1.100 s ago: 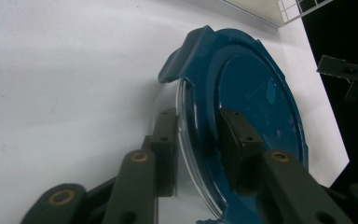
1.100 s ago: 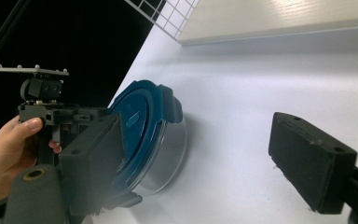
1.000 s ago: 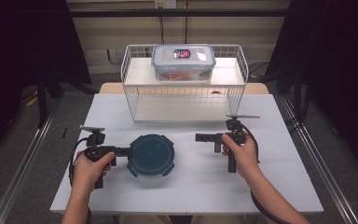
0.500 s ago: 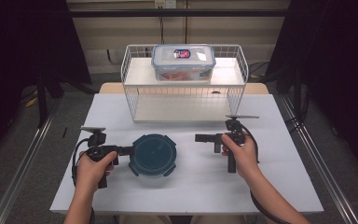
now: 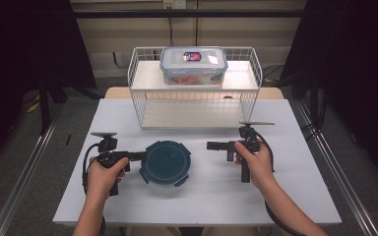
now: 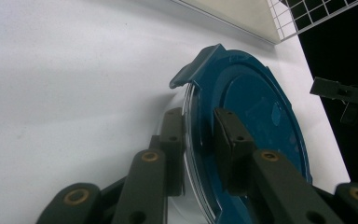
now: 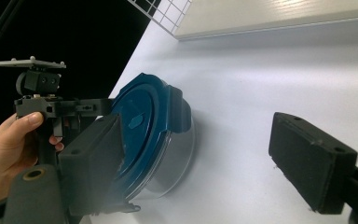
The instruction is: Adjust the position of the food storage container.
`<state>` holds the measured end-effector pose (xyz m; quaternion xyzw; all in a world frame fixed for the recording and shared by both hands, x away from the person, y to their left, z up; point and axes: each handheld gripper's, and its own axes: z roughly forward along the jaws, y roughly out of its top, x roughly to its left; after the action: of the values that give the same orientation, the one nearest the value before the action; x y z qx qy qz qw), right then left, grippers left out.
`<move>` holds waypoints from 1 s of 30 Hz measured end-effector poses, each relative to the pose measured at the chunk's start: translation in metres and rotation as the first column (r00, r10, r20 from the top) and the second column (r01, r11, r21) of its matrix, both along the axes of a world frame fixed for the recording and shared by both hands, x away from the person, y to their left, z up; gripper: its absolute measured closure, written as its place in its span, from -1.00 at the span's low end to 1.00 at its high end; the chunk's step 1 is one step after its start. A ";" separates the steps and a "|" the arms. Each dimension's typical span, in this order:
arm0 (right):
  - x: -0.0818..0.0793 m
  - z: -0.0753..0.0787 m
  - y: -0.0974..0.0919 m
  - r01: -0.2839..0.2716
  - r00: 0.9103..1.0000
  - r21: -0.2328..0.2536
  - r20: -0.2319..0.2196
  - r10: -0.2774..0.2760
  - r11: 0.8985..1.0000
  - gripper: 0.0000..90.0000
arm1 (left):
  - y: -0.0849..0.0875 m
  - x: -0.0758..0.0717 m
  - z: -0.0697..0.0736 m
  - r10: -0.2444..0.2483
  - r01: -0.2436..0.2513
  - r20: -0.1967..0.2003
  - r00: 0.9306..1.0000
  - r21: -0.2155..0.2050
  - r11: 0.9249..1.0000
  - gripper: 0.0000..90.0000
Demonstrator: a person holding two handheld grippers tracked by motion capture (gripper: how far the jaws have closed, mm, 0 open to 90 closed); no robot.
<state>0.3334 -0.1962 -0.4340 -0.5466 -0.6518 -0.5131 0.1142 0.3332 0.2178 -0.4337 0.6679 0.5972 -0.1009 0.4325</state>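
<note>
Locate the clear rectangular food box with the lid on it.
In the high view the clear rectangular food box sits on the top shelf of the white wire rack at the table's far edge, beyond the round blue-lidded container.

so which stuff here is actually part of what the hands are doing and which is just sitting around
In use:
- round container with the blue lid
- left gripper, jaws closing on the lid's rim
- right gripper, open, aimed at it

Just sitting there:
- white wire rack
- clear rectangular box on the rack's top shelf
</note>
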 end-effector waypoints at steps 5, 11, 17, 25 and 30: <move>0.000 0.002 -0.003 0.008 1.000 0.006 0.003 -0.008 1.000 -0.61 | 0.014 -0.003 0.003 0.015 -0.015 -0.011 1.000 -0.010 1.000 0.68; 0.001 0.001 -0.001 -0.002 1.000 0.005 0.002 0.002 1.000 -0.61 | 0.024 -0.008 -0.004 0.008 -0.009 -0.054 0.998 -0.019 1.000 0.88; 0.002 0.002 0.002 -0.007 1.000 0.008 0.002 0.007 1.000 -0.61 | 0.017 -0.009 -0.007 -0.031 0.029 -0.076 0.997 -0.020 0.999 1.00; 0.002 0.002 0.000 -0.004 1.000 0.005 0.007 0.004 1.000 -0.61 | 0.011 -0.007 -0.014 -0.036 0.032 -0.134 0.990 -0.029 0.999 1.00; 0.002 0.001 -0.001 0.000 1.000 0.005 0.001 0.000 1.000 -0.61 | 0.002 -0.004 -0.022 -0.082 0.070 -0.175 0.981 -0.074 0.995 1.00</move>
<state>0.3350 -0.1976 -0.4325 -0.5460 -0.6507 -0.5151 0.1150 0.3294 0.2200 -0.4559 0.6638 0.6036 -0.1966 0.3955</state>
